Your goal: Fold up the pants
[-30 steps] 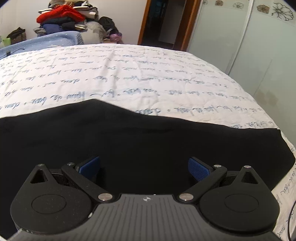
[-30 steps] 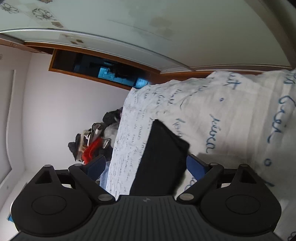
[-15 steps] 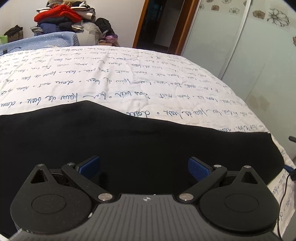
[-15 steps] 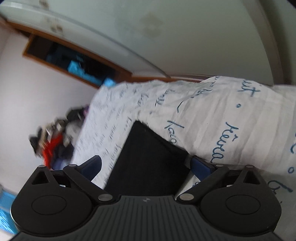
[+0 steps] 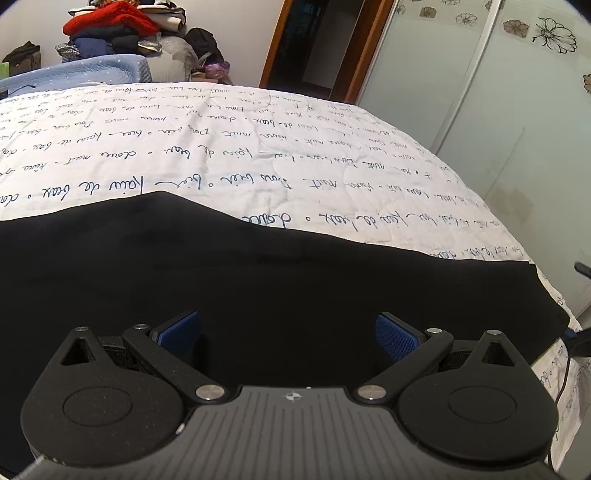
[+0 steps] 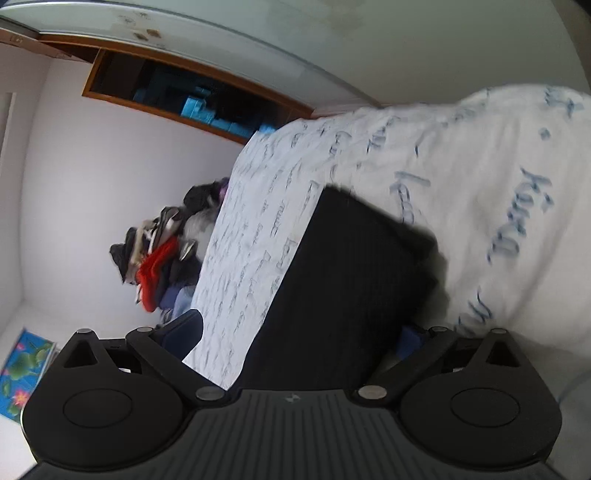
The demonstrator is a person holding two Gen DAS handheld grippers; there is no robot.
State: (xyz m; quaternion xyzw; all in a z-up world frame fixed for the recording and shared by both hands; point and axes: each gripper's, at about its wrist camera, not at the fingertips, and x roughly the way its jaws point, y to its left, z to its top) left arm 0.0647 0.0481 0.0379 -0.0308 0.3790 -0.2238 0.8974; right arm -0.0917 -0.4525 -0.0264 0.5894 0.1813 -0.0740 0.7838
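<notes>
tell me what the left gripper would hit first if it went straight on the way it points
Most likely the flat black fabric pants spread on the white quilted bedspread with blue script. The left gripper tilts down over them, its fingers open and empty; depth is unclear.

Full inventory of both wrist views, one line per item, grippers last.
pants: 1, black, spread flat across the near part of the bed
bedspread: 1, white with blue handwriting print, covering the bed
clothes pile: 1, mixed colours with a red piece on top, beyond the far end of the bed
wardrobe doors: pale frosted panels with flower prints, beside the bed; count unclear
doorway: 1, wood-framed, dark inside, far wall
left gripper: 1, black with blue pads, open over the pants
right gripper: 1, black, open, jaws just opened, the pants' end between them
</notes>
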